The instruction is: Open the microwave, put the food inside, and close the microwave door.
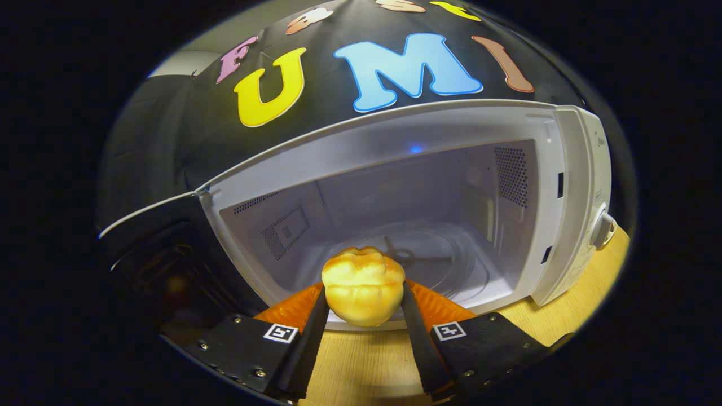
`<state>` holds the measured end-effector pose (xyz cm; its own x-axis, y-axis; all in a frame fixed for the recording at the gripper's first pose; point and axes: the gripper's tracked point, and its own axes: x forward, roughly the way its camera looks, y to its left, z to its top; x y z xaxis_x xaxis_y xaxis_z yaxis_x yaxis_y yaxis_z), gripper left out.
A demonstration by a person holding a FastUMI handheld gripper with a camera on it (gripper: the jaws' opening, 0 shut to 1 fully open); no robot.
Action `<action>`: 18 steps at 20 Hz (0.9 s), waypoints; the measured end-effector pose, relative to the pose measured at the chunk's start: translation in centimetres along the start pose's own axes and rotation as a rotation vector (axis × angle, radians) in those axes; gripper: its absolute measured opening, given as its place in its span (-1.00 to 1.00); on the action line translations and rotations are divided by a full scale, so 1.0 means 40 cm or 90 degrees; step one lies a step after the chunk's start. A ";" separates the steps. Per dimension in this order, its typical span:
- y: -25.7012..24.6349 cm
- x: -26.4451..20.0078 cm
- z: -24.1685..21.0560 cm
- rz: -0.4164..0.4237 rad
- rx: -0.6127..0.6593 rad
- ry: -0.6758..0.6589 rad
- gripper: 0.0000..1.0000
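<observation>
Claw (364, 304) grips bun (362, 286) before open microwave (395, 214).

Open door (163, 248) dark, details unclear; bun (364, 286) hides turntable centre.

We see our gripper (364, 307) clamped on a yellow bun (362, 292), both fingers pressing its sides, just before the open white microwave (395, 158). Its dark door (163, 254) hangs leftward; wooden table (361, 361) beneath.
</observation>
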<state>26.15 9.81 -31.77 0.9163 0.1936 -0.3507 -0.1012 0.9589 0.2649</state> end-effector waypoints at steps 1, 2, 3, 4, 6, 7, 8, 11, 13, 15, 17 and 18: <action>0.001 0.015 -0.002 -0.001 -0.006 -0.002 0.44; -0.002 0.027 -0.005 -0.003 -0.008 -0.004 0.44; -0.006 0.036 -0.007 -0.004 -0.002 -0.004 0.44; -0.009 0.046 -0.009 -0.003 0.009 -0.002 0.44; -0.006 0.056 -0.020 0.003 0.032 0.007 0.45; -0.010 0.065 -0.022 0.002 0.040 0.007 0.45; -0.015 0.068 -0.025 0.001 0.048 0.011 0.53; -0.018 0.077 -0.038 0.012 0.073 0.024 0.62; -0.012 0.075 -0.034 0.026 0.093 0.028 0.74; 0.001 0.071 -0.031 0.045 0.127 0.035 0.82; -0.005 0.073 -0.023 0.048 0.142 0.030 0.84; -0.015 0.074 -0.016 0.042 0.151 0.021 0.84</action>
<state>28.67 9.94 -33.52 0.8970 0.2643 -0.3544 -0.0625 0.8694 0.4902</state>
